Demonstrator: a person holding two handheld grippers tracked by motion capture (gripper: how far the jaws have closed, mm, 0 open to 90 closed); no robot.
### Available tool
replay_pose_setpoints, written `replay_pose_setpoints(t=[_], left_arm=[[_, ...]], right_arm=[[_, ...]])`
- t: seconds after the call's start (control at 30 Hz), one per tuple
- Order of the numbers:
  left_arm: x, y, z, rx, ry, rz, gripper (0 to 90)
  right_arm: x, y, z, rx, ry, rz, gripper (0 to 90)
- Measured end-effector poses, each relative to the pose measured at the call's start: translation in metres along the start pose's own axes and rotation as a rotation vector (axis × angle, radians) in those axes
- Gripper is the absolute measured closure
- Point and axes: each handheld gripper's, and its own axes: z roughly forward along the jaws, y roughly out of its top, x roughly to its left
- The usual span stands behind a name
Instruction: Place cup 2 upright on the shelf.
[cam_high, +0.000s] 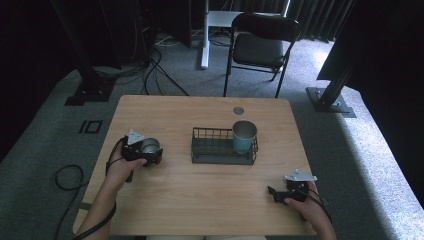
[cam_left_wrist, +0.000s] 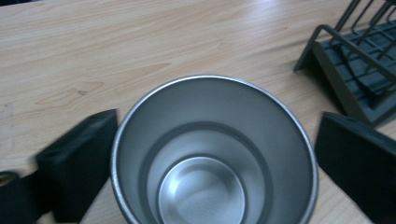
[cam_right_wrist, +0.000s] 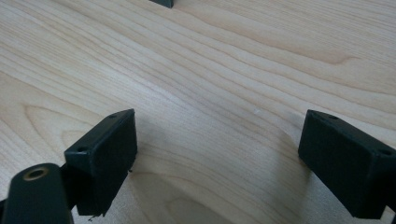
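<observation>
A steel cup (cam_high: 149, 146) stands upright on the left part of the wooden table (cam_high: 200, 200). My left gripper (cam_high: 150, 154) straddles it. In the left gripper view the cup (cam_left_wrist: 210, 158) is seen from above, empty, with one black jaw close on each side and spread wide. The left jaw is slightly blurred. I cannot see firm contact. My right gripper (cam_high: 273, 193) rests low near the table's front right, open, with bare wood between its jaws (cam_right_wrist: 217, 154). A teal cup (cam_high: 244, 136) stands in the right end of a dark wire rack (cam_high: 212, 150).
The rack's corner (cam_left_wrist: 359, 79) lies just right of the steel cup. A small round grommet (cam_high: 238, 110) sits in the table behind the rack. A black folding chair (cam_high: 260, 42) and cables on the floor lie beyond the far edge.
</observation>
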Motion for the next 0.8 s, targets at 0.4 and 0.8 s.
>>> replay_pose_setpoints(t=[0.4, 0.8], left_arm=[[-0.0022, -0.0016, 0.0017, 0.015, 0.026, 0.035, 13.7], [-0.0007, 0.0019, -0.0013, -0.018, -0.018, 0.026, 14.1]], right_arm=[[0.0001, 0.0000, 0.0000, 0.000, 0.000, 0.000, 11.2], [0.0002, 0.0001, 0.0001, 0.001, -0.001, -0.001, 11.2]])
